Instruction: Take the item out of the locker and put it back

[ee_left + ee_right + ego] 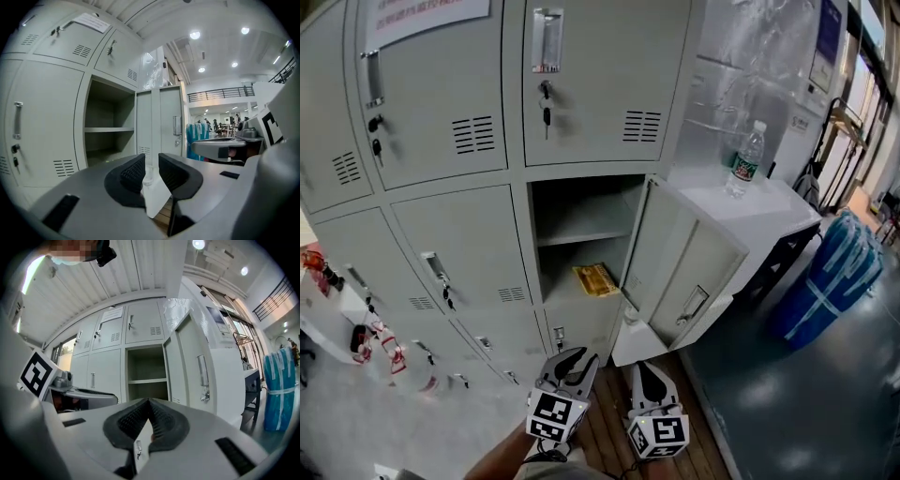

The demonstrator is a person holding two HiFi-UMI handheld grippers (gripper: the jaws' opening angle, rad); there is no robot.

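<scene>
Since the yellow packet (596,279) lies on the lower shelf of the open locker (581,202), mid frame, reach the left claw (577,361) in low & straight. It's part open, empty; open wider first. Right claw (646,370) is closed, empty.

The left tool (572,359) and right tool (644,367) have grey bodies, black ribbed pads (132,172), and each a white cube (551,415) with black square markers
</scene>
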